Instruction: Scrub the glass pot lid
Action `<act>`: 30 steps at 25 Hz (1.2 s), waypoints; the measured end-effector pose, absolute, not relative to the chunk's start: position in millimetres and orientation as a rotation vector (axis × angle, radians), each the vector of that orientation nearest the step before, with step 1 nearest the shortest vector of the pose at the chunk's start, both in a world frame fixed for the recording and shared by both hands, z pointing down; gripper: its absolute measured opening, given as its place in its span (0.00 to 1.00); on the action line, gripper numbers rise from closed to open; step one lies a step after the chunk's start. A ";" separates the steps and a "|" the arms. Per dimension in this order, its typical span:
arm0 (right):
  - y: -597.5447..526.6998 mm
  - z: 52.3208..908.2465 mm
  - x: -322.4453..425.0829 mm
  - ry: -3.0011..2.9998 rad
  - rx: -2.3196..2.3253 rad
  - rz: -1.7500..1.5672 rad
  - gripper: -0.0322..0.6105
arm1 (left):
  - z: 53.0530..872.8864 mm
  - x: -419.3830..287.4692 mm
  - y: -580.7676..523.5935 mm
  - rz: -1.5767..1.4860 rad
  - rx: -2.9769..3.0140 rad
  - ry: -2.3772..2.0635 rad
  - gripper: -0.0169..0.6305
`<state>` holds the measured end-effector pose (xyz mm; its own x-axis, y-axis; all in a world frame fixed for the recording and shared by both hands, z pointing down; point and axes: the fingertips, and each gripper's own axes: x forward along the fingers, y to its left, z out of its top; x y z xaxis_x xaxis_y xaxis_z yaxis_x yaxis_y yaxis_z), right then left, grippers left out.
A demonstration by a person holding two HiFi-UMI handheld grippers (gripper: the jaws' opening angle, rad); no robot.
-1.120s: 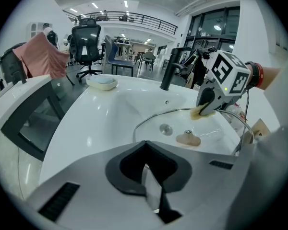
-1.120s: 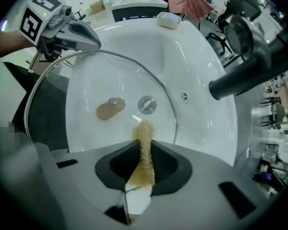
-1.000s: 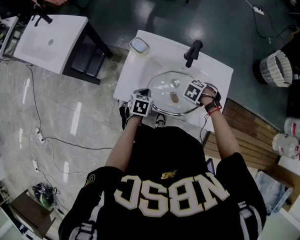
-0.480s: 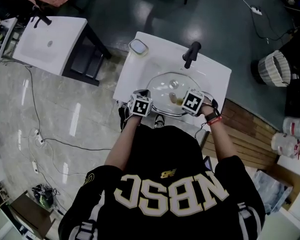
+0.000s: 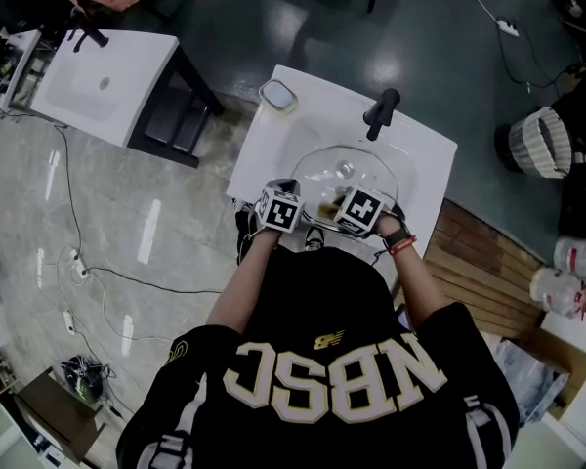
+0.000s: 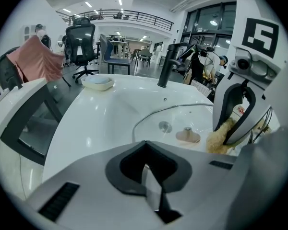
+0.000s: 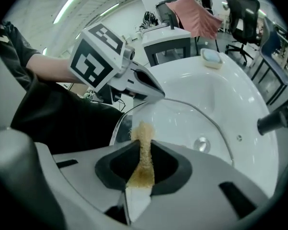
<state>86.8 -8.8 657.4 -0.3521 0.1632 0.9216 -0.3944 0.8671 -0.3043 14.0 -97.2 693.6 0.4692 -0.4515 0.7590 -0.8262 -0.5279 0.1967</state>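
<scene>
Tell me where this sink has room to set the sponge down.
Bare: the counter strip between soap dish and left tool, and the back rim between dish and faucet. Crowded: the basin, with glass lid and right tool.

Tally: one glass lid (image 5: 356, 164), one sponge (image 7: 143, 143), one soap dish (image 5: 276, 94), two grippers (image 6: 149, 186) (image 7: 143, 162). Two white sinks (image 5: 273, 149) (image 5: 127, 76), two black taps (image 5: 381, 113) (image 5: 86, 35); office chairs (image 6: 81, 35) (image 6: 113, 49) at the back, probably two.

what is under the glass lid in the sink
Through the glass lid you see the white sink basin and its drain; the sponge hides a patch.
</scene>
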 end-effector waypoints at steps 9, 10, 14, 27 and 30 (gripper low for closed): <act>-38.0 680.6 51.8 -1.906 0.251 0.590 0.16 | 693.0 12.8 -96.8 0.886 2.168 -1.048 0.05; -42.0 684.4 48.0 -1.915 0.257 0.594 0.16 | 693.5 13.0 -96.5 0.888 2.169 -1.044 0.05; -58.9 701.7 36.2 -1.939 0.281 0.616 0.16 | 694.4 12.7 -95.8 0.893 2.171 -1.041 0.05; -121.2 750.3 57.8 -1.860 0.478 0.570 0.16 | 693.5 15.5 -96.0 0.879 2.160 -1.011 0.05; -129.4 756.2 65.8 -1.844 0.498 0.595 0.16 | 692.5 15.1 -95.8 0.879 2.157 -1.013 0.05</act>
